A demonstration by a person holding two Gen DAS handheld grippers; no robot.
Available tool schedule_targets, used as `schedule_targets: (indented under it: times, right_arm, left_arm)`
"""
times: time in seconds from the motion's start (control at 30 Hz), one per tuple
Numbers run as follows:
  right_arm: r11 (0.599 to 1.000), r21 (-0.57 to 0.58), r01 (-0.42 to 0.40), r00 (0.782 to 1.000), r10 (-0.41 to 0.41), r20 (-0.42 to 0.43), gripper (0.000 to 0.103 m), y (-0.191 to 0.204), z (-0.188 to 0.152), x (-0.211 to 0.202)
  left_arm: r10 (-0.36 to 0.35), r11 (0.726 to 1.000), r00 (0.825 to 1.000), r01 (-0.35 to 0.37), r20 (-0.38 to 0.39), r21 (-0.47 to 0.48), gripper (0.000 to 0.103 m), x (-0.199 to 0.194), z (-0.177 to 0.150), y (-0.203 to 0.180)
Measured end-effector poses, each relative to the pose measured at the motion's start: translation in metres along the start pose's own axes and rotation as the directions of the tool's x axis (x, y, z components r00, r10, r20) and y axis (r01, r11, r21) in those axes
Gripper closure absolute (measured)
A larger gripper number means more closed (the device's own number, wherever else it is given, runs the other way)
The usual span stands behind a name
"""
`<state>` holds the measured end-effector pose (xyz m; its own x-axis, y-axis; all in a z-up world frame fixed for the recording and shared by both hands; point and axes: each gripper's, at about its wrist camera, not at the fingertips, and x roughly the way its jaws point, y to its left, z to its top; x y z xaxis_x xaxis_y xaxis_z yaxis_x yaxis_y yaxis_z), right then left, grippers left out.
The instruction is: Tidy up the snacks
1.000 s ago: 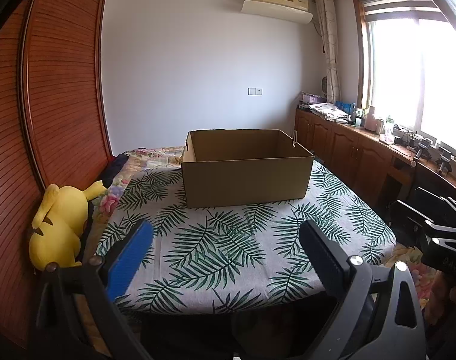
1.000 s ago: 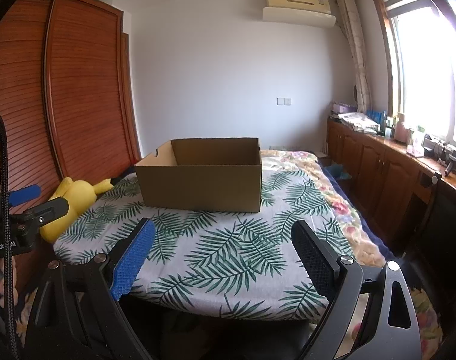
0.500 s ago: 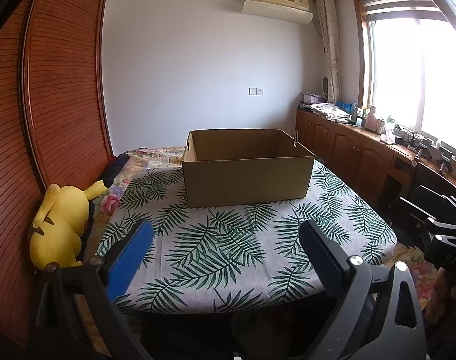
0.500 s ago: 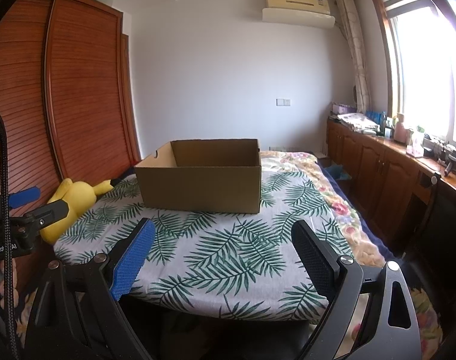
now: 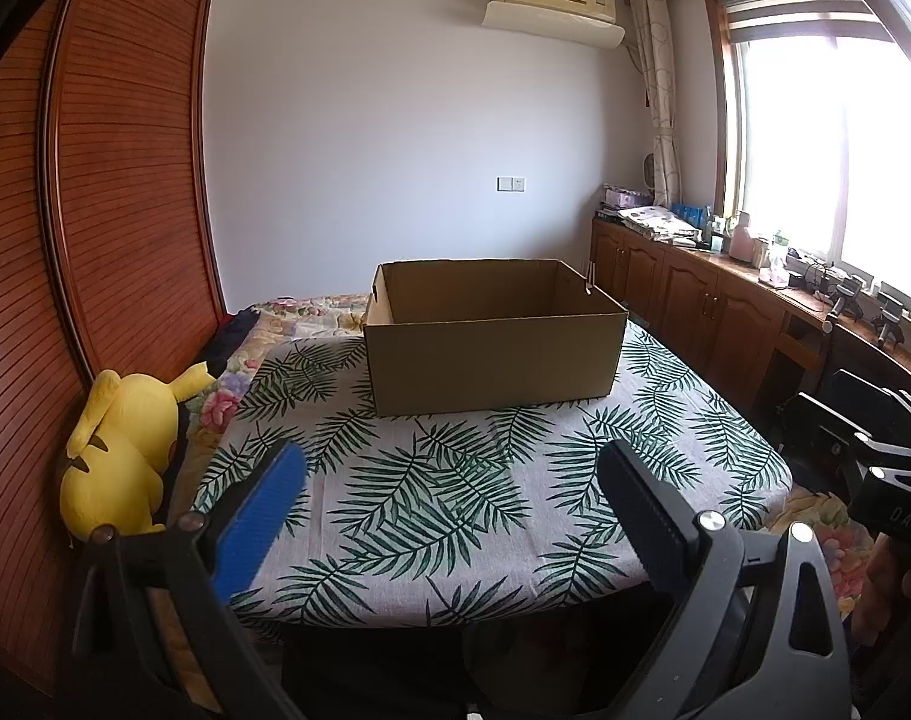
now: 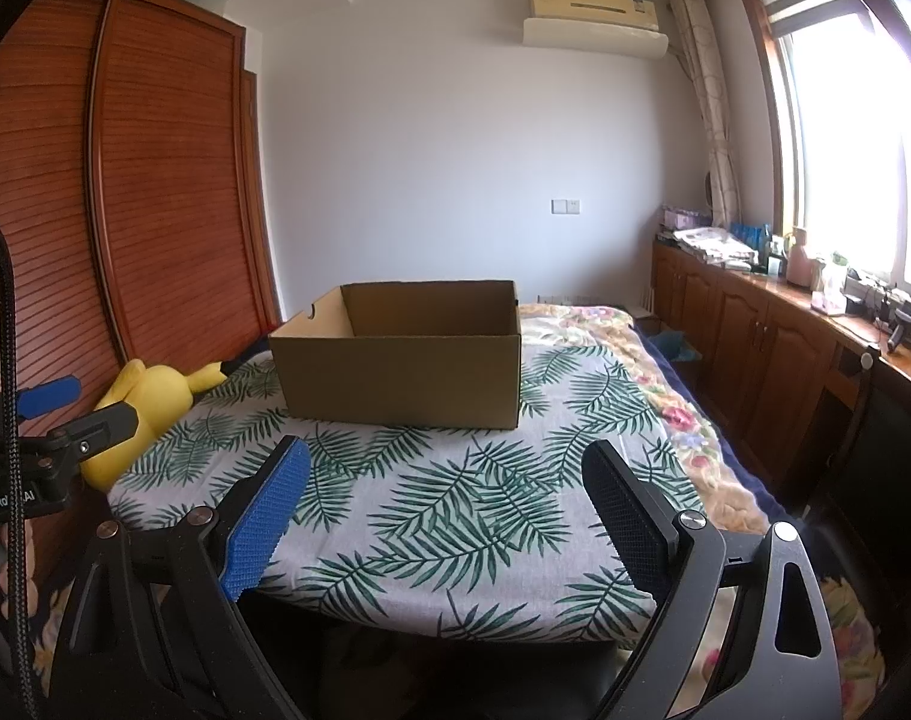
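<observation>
Both tools are up and level, facing the table. My left gripper [image 5: 449, 498] has its jaws spread wide, nothing between them. My right gripper [image 6: 446, 495] is the same: jaws well apart, empty. The blue pad [image 6: 263, 525] and the black pad [image 6: 629, 525] are both bare.

The cardboard box [image 5: 494, 339] sits straight ahead of both jaws, past the open stretch of leaf-print tablecloth [image 5: 455, 504]. Top open, flaps not visible. From this low angle I see the inner back and side walls only; the floor of the box is hidden, so I cannot say whether anything lies in it.

Snacks: none in sight. None on the cloth ahead of the jaws, none in either grip. Whatever is to be sorted lies outside both views or below the box rim.

Off to the left of my jaws, a yellow plush toy [image 5: 122, 450] leans by the wooden wardrobe [image 5: 113, 192]. To the right, a low cabinet run [image 5: 695, 306] under the window carries clutter too small to identify.

My reading: the task looks to be at its very start. Box placed and ready, nothing visibly packed. All the work seems left to do: find the snacks, pick them, place them into the box ahead.
</observation>
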<state>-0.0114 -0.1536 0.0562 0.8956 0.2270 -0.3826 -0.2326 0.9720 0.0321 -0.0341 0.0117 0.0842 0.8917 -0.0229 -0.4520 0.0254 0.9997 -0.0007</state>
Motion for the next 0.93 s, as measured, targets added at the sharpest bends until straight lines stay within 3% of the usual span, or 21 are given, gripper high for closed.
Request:
schedule_targets:
  times: [0.93]
  right_arm:
    - [1.000, 0.008, 0.000, 1.000, 0.000, 0.000, 0.009, -0.0016, 0.0013, -0.0003]
  left_arm:
    - [-0.011, 1.000, 1.000, 0.011, 0.000, 0.001, 0.004, -0.0029, 0.0032, -0.0017]
